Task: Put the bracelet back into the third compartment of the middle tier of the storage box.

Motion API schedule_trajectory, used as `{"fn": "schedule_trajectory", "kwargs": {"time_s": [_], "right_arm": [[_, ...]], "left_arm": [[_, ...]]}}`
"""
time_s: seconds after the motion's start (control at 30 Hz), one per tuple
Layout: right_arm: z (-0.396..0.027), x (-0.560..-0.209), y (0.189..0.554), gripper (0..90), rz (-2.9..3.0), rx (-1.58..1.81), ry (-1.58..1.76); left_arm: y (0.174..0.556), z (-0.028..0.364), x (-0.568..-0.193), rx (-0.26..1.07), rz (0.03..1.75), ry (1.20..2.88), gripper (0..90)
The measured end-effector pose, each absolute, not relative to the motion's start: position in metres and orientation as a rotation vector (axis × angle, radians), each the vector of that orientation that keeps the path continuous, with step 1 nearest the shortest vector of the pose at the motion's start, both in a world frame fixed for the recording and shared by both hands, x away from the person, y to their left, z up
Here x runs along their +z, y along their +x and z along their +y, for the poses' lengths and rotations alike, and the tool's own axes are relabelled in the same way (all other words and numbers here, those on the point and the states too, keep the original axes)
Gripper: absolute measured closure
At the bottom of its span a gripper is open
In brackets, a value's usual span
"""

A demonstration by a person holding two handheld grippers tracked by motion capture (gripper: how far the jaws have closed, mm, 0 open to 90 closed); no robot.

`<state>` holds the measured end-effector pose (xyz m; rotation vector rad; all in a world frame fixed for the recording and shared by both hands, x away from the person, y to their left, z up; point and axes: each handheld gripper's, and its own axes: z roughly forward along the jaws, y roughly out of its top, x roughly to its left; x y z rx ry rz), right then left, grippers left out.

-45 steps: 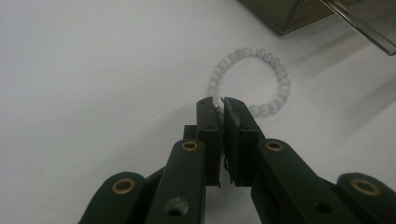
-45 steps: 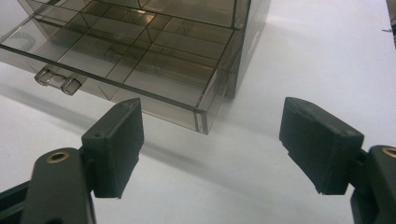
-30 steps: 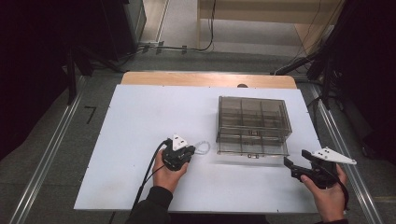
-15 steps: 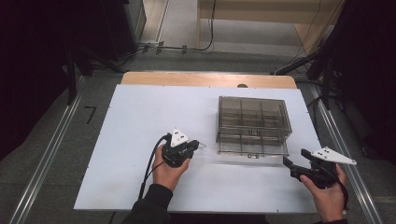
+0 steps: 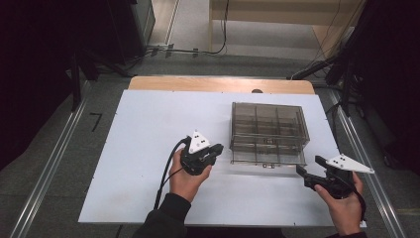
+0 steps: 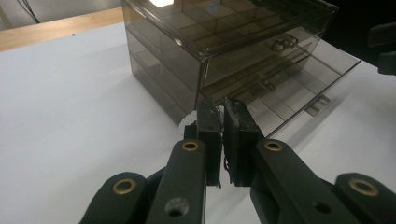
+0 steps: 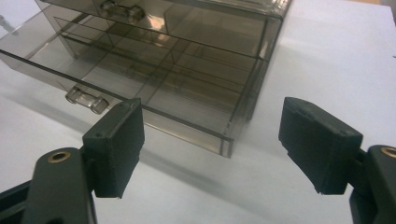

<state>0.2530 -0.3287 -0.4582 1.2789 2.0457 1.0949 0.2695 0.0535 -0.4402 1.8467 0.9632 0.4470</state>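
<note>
1. Left gripper (image 5: 214, 150): jaws nearly closed; a small white scrap (image 6: 190, 118) shows at their tips, though whether it is clamped I cannot tell.
2. Smoked transparent drawer organiser (image 5: 267, 131): centre-right on the white table (image 5: 138, 148), bottom drawer (image 7: 140, 79) pulled toward the person. No legible writing.
3. Right gripper (image 5: 306, 176): jaws wide apart, empty, near the drawer's front corner; its view shows the clear handle (image 7: 86, 100).

No readable text, label, brand or number anywhere — none can be made out.
</note>
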Motion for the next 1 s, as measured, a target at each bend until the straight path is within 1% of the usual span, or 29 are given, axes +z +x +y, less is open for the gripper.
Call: {"fn": "schedule_trajectory", "kwargs": {"time_s": [0.33,0.83,1.0], "right_arm": [[-0.317,-0.454,0.256,22.1,2.047,1.119,1.245],[-0.276,-0.450,0.262,23.9,2.123,1.143,1.121],[-0.267,-0.450,0.262,25.8,2.136,1.147,1.094]], "left_arm": [[0.269,0.044,-0.434,0.439,0.934,1.830,86.5],[0.272,0.018,-0.425,0.423,0.878,1.819,86.5],[0.272,0.011,-0.423,0.416,0.861,1.824,86.5]]}}
